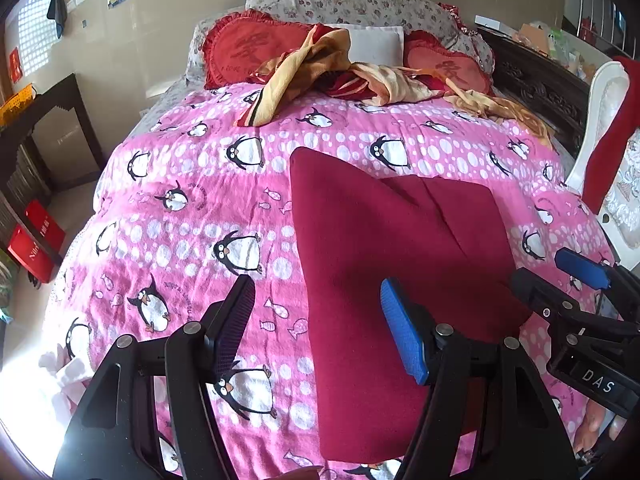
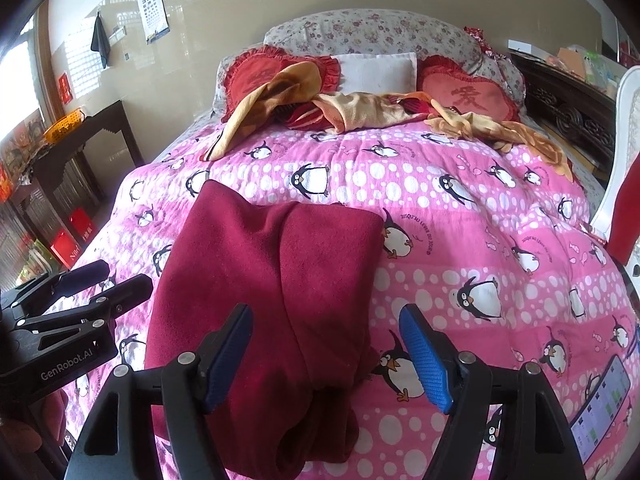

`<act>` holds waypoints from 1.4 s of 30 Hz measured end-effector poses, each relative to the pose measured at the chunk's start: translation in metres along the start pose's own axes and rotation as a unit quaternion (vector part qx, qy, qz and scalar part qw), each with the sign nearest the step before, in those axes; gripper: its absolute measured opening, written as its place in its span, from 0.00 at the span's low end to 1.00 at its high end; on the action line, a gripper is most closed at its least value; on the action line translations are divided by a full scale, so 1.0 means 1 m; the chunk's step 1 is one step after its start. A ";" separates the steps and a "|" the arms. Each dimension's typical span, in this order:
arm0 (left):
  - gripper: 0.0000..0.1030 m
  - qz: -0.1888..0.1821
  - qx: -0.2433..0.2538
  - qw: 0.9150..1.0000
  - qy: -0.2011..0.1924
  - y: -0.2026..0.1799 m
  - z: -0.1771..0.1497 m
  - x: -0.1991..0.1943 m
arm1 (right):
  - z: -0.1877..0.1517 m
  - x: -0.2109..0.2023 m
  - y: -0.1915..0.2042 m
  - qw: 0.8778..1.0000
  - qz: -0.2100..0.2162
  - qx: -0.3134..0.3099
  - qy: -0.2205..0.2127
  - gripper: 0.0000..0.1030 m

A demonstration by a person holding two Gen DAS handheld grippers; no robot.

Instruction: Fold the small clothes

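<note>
A dark red garment point(image 1: 384, 264) lies flat on the pink penguin quilt point(image 1: 180, 216), folded lengthwise with a crease down its middle; it also shows in the right wrist view point(image 2: 272, 280). My left gripper point(image 1: 320, 332) is open and empty, held above the garment's near left edge. My right gripper point(image 2: 326, 356) is open and empty above the garment's near right part. Each gripper shows in the other's view, the right point(image 1: 560, 276) and the left point(image 2: 100, 284), both with jaws apart.
Red heart cushions point(image 1: 244, 48), a white pillow point(image 1: 376, 44) and a rumpled orange-and-red blanket point(image 1: 320, 72) lie at the head of the bed. A phone point(image 2: 600, 400) lies on the quilt at right. A dark desk point(image 1: 48, 120) stands left, a white chair point(image 1: 608, 128) right.
</note>
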State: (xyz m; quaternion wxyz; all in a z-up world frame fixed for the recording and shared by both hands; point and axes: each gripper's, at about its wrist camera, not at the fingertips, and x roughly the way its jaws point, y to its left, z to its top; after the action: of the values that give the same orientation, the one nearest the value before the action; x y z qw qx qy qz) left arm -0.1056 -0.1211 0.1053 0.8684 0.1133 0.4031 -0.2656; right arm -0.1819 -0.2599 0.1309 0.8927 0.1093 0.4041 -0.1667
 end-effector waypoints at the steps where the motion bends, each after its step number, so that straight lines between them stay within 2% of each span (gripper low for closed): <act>1: 0.64 0.000 0.000 1.000 0.001 0.000 0.000 0.000 | 0.000 0.001 0.000 1.000 0.000 0.001 0.001 0.71; 42: 0.64 -0.001 -0.012 1.000 0.009 0.009 -0.003 0.010 | -0.001 0.010 0.000 1.000 -0.009 0.010 0.013 0.72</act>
State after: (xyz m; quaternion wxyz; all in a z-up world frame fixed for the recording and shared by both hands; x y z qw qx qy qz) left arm -0.0970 -0.1164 0.0958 0.8657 0.1055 0.4143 -0.2605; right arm -0.1762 -0.2620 0.1224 0.8848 0.1166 0.4150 -0.1770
